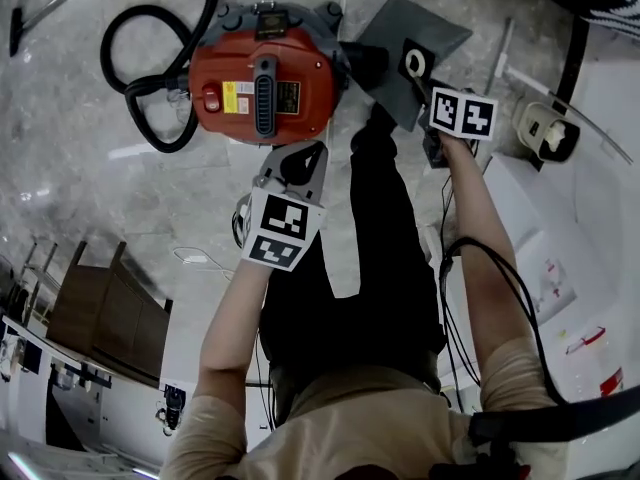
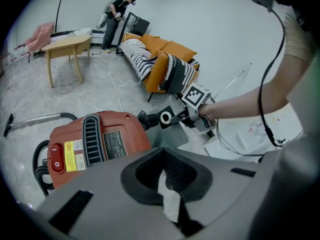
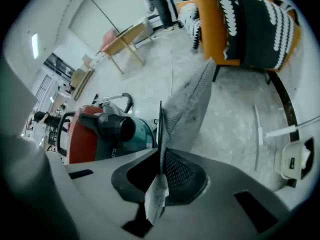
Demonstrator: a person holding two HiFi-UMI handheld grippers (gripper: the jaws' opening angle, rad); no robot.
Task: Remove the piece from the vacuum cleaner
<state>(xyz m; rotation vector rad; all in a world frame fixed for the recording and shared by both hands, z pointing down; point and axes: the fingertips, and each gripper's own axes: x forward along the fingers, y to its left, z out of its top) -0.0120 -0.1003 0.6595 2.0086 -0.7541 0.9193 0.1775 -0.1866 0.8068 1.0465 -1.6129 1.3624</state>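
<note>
Marble floor (image 1: 90, 198) fills the room, with an orange sofa (image 2: 167, 54) under a striped throw and a wooden table (image 2: 67, 45) standing far off by the wall. A red vacuum cleaner (image 1: 262, 86) sits on the floor with its lid on, so nothing inside its drum shows. Its black hose (image 1: 150, 68) loops out on the side away from the inlet, and a metal wand (image 2: 35, 120) lies beyond it.

The piece is a flat grey dust bag (image 1: 410, 23), up off the floor at the inlet side of the vacuum cleaner. Its black card collar (image 1: 415, 65), with a white ring around the hole, is the end nearest the machine, just beside the black inlet stub (image 2: 147, 120). Whether the two touch cannot be told. The long axis of the bag runs from that collar straight away from the vacuum cleaner, with the closed end pointing outward toward the sofa. It hangs thin and limp, and what it holds is hidden.

The right hand-held gripper (image 1: 428, 96) is clamped on the collar end of the bag, which stands edge-on between its jaws and rises beyond them. The left hand-held gripper (image 1: 290, 168) hovers just beside the near side of the vacuum cleaner, jaws drawn together with nothing in them.
</note>
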